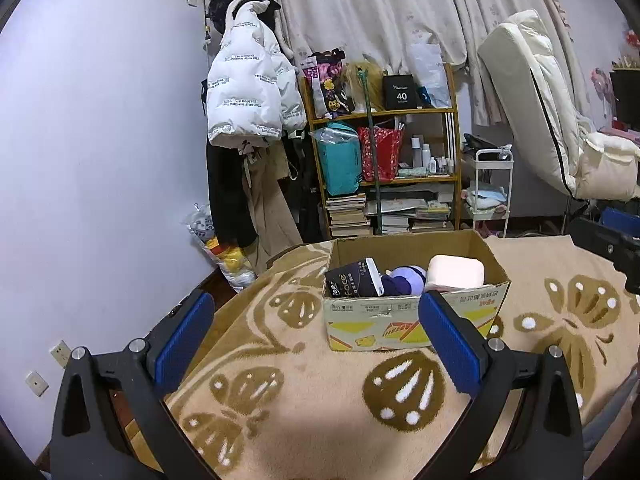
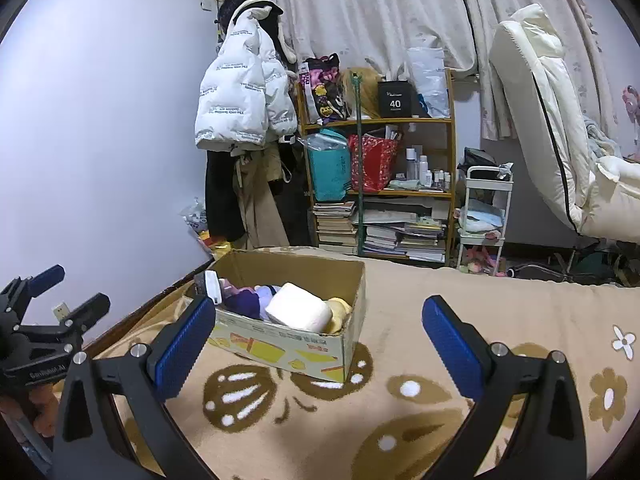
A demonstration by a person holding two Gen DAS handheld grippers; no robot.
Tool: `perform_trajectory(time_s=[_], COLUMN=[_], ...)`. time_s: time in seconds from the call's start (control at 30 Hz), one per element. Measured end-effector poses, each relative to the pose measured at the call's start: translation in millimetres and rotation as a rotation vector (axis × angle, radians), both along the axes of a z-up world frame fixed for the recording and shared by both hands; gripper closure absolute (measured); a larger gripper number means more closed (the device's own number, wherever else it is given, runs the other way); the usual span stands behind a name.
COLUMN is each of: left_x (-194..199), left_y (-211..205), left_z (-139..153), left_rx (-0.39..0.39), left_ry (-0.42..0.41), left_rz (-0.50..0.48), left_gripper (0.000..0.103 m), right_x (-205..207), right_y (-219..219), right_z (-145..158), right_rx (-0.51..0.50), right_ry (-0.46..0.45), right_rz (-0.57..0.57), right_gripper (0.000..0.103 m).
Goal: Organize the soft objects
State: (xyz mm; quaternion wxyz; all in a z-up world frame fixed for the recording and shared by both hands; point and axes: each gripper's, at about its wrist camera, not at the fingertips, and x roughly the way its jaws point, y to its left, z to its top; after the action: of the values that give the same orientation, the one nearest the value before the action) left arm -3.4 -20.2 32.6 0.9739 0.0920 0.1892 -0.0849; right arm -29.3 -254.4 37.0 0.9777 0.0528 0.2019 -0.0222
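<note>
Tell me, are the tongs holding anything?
No. Both the left tongs and right tongs are open and empty; the soft things sit in the cardboard box.

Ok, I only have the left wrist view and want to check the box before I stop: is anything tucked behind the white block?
Observer: Yes. The right wrist view shows a yellow soft item in the cardboard box, between the white block and the box's end wall.
Operator: Is the right claw carrying anything?
Observer: No. The right claw is open, with nothing between its fingers.
Operator: And mine, seen from outside?
Observer: The left claw is open and empty, to the left of the box.
</note>
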Motion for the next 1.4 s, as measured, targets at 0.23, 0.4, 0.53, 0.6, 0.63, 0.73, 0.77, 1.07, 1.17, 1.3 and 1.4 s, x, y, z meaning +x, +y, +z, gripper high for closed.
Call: perform_trajectory(time_s=[0.23, 0.4, 0.53, 0.6, 0.63, 0.73, 0.77, 1.07, 1.17, 1.3, 1.4], left_x=[14.1, 22.8, 25.1, 26.3, 25.9, 27.0, 27.1, 25.5, 25.1, 25.0, 24.8], left_y=[4.0, 5.0, 2.3, 1.5, 1.6, 1.6, 1.7, 0.0, -0.5, -0.8, -1.3], left_z=[-10.1, -17.7, -20.6, -22.8, -22.5, -23.6, -23.6, -23.8, -24.6, -24.4, -25.5], left_rx=[-0.049, -0.067, -0.055, -0.059, -0.06, -0.065, -0.069, -0.067, -0.064, -0.066, -0.069], left_ry=[0.031, 0.047, 0.035, 0.04, 0.041, 0.04, 0.04, 0.028, 0.029, 0.03, 0.035], left_rz=[-0.014, -0.015, -0.013, -0.013, -0.013, -0.005, -0.003, -0.012, -0.017, -0.017, -0.019], left_gripper=[0.002, 0.002, 0.002, 0.002, 0.002, 0.002, 0.002, 0.002, 0.002, 0.002, 0.002], right_x=[6.7, 11.8, 15.4, 16.8, 16.9, 17.0, 17.1, 20.3, 20.9, 20.6, 20.6], right_y=[-3.2, -4.9, -4.8, -5.2, -5.5, -5.6, -5.2, -4.5, -4.6, -5.2, -5.6], right_z=[-7.2, -13.7, -17.9, -19.2, -19.2, -19.0, -18.9, -22.5, -23.0, -22.5, -22.4], right_rx=[-0.016, -0.019, -0.026, -0.026, -0.026, -0.026, -0.026, -0.03, -0.029, -0.029, -0.03], right_ry=[0.017, 0.029, 0.04, 0.042, 0.041, 0.043, 0.044, 0.046, 0.046, 0.045, 0.046], right_rz=[-0.021, -0.028, -0.031, -0.032, -0.031, -0.03, -0.029, -0.026, -0.027, -0.026, -0.026], right_gripper=[0.0, 0.0, 0.0, 0.0, 0.0, 0.0, 0.0, 0.0, 0.0, 0.0, 0.0])
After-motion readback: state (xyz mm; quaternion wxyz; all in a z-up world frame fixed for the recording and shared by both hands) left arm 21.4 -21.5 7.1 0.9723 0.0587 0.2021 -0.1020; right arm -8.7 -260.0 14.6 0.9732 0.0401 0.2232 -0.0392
